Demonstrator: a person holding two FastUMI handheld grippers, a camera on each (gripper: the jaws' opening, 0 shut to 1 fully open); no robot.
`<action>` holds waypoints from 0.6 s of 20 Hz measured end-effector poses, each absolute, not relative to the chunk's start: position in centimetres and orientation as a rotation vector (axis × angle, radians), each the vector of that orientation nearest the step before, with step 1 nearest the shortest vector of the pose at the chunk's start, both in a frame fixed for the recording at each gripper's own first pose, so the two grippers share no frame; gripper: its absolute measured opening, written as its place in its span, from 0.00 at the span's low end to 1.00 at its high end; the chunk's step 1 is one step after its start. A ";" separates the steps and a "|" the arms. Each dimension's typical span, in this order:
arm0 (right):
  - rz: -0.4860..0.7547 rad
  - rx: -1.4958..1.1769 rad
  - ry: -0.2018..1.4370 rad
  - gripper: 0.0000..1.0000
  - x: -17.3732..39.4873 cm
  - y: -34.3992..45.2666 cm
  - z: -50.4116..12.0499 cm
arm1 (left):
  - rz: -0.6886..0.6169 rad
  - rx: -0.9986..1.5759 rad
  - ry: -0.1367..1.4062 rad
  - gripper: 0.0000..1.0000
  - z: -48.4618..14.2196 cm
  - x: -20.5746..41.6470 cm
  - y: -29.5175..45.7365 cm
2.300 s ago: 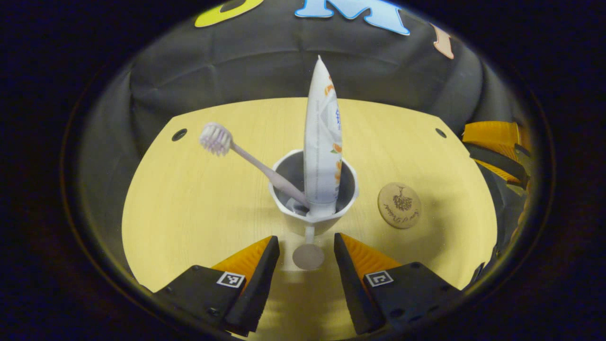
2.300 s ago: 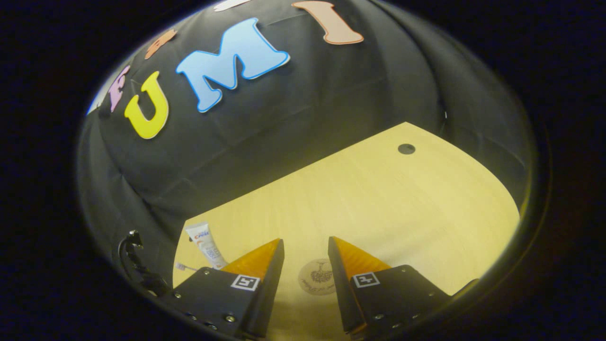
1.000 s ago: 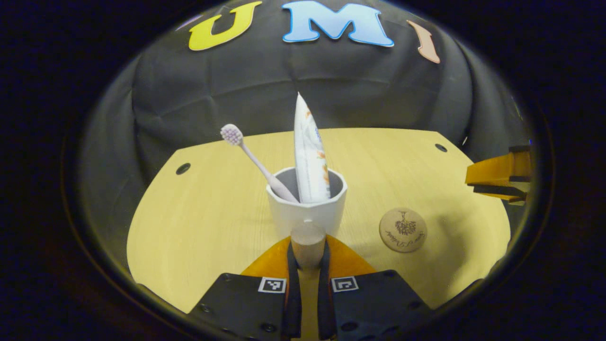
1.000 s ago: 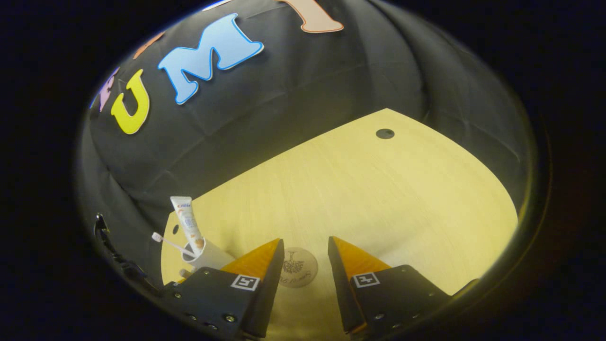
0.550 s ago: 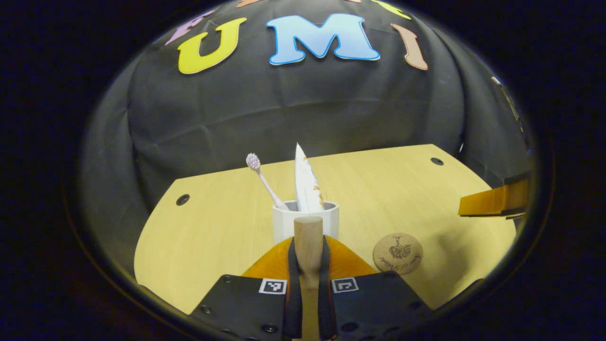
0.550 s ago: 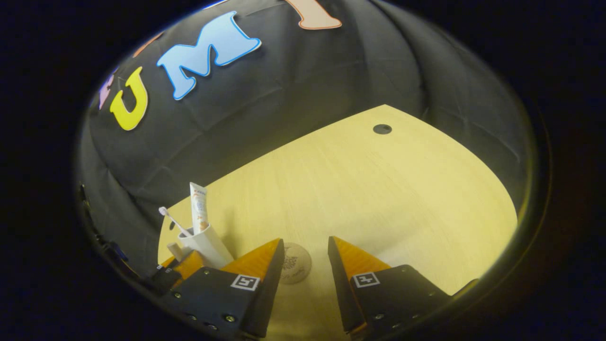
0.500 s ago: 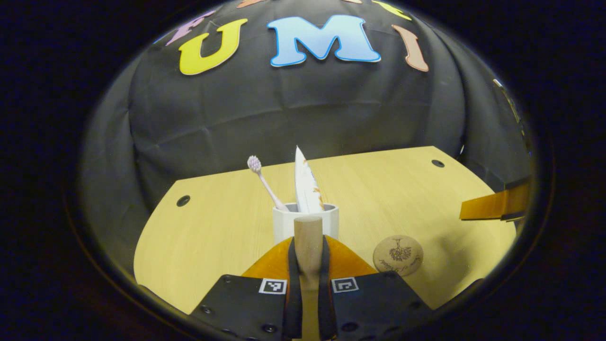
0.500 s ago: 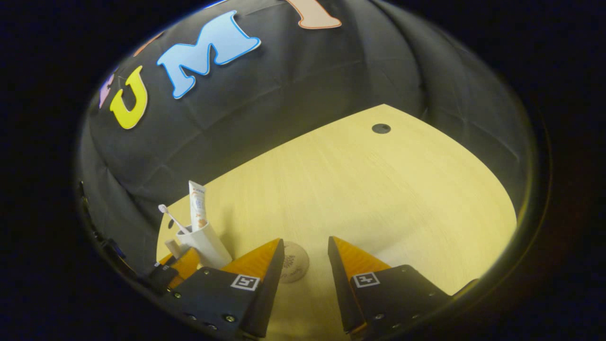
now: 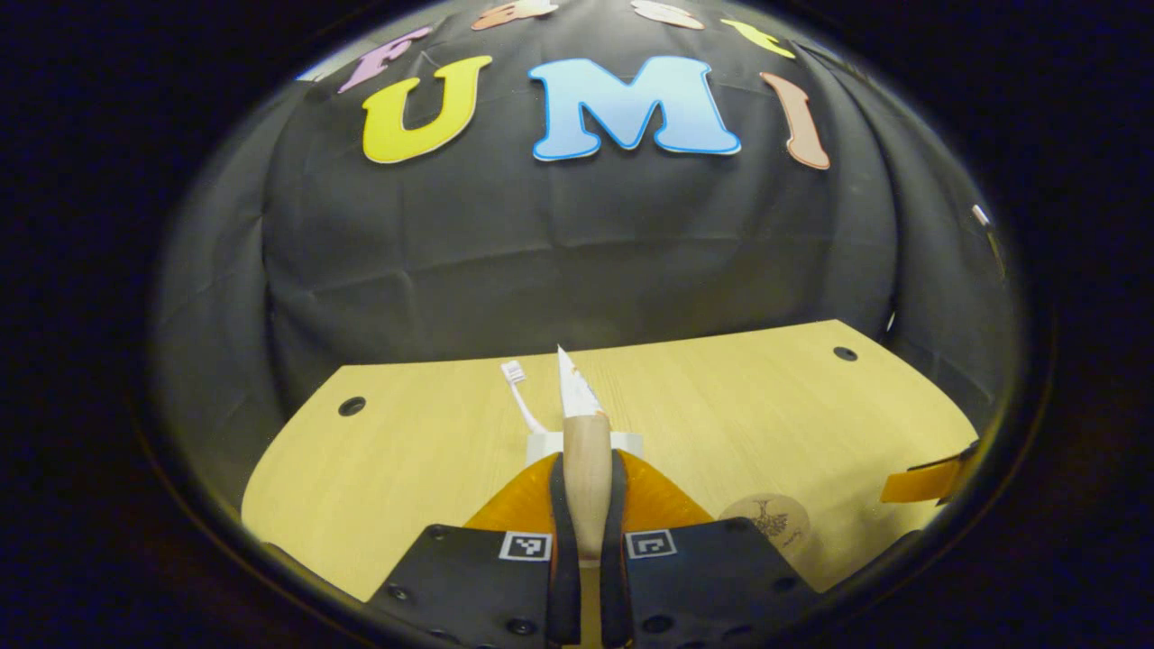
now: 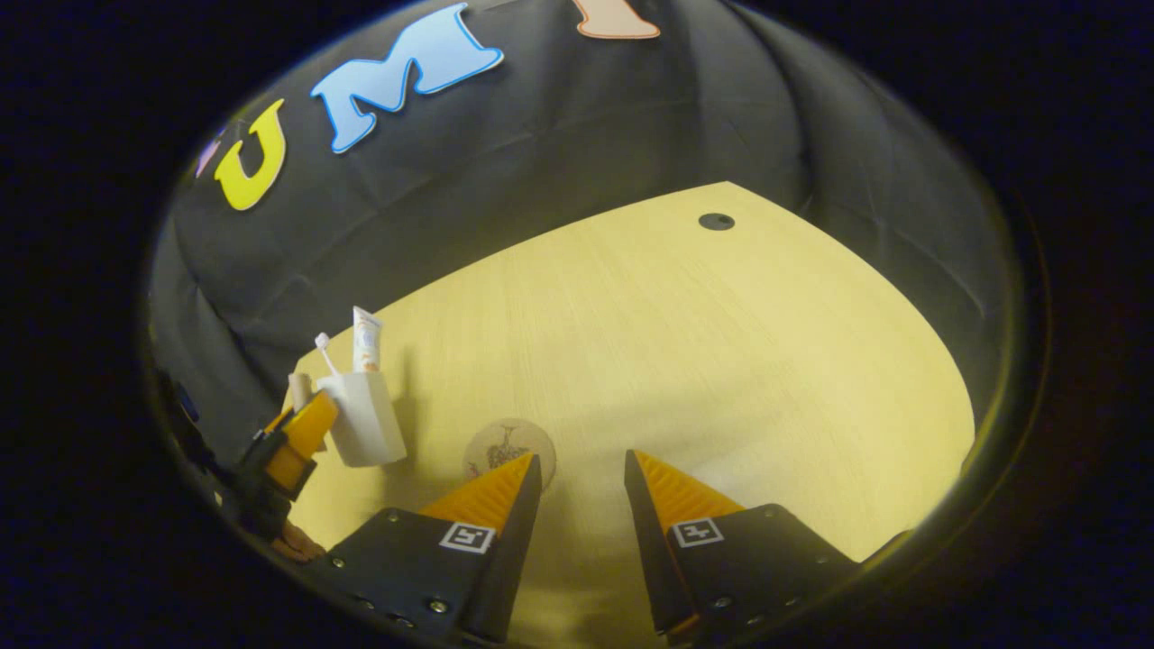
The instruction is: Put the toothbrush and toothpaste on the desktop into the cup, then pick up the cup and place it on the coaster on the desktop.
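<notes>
Left claw [image 9: 584, 505]: squeezed tight on the wooden handle [image 9: 586, 469] of the cup [image 10: 365, 419], one finger on each side of it.
Right claw [image 10: 581, 478]: wide open, nothing in it, above the bare worktop [image 10: 721, 361].
Cup: white, and it looks lifted a little off the worktop, with a shadow under it.
Toothbrush [image 10: 325, 351]: in the cup, leaning, head up.
Toothpaste [image 10: 365, 338]: in the cup too, standing tall beside the brush.
Coaster [image 10: 505, 446]: round, flat on the worktop, just beside the cup on its right.
Step now: I think the cup goes over to the coaster next.
Worry one: the handle is smooth and round, so the cup can turn in the claw and tip.
Worry two: the tall toothpaste can fall out if the cup tips or moves too fast.
Worry three: the cup can land half on the coaster's edge and wobble.
Worry four: letting go too soon makes the cup drop.
</notes>
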State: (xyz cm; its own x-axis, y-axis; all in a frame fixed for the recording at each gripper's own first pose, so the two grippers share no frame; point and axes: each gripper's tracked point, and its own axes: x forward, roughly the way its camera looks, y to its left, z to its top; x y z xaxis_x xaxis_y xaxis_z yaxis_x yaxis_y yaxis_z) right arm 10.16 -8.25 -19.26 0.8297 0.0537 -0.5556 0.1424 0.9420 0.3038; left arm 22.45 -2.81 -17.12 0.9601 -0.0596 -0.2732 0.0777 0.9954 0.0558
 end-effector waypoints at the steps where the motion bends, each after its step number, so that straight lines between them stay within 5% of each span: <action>1: -0.044 0.338 0.599 0.57 10.0 -8.2 -19.5 | -0.072 0.065 0.265 0.16 -17.1 22.8 -2.9; 6: -0.039 0.318 0.631 0.57 8.6 -8.1 -20.8 | -0.085 0.059 0.229 0.21 -16.8 23.9 -3.5; 7: -0.039 0.314 0.631 0.57 8.4 -8.1 -20.9 | -0.086 0.061 0.222 0.13 -16.7 23.9 -3.8; 12: -0.048 0.312 0.615 0.57 7.8 -8.9 -20.6 | -0.138 0.076 0.170 0.13 -14.8 23.8 -7.0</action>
State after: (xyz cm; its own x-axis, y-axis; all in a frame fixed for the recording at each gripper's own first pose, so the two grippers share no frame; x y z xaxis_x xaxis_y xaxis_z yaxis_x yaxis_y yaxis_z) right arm 7.77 -8.85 -20.61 0.8171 0.0483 -0.5744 0.1360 0.9522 0.2735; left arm 23.84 -6.97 -14.78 0.9761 -0.1308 -0.1737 0.1436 0.9876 0.0631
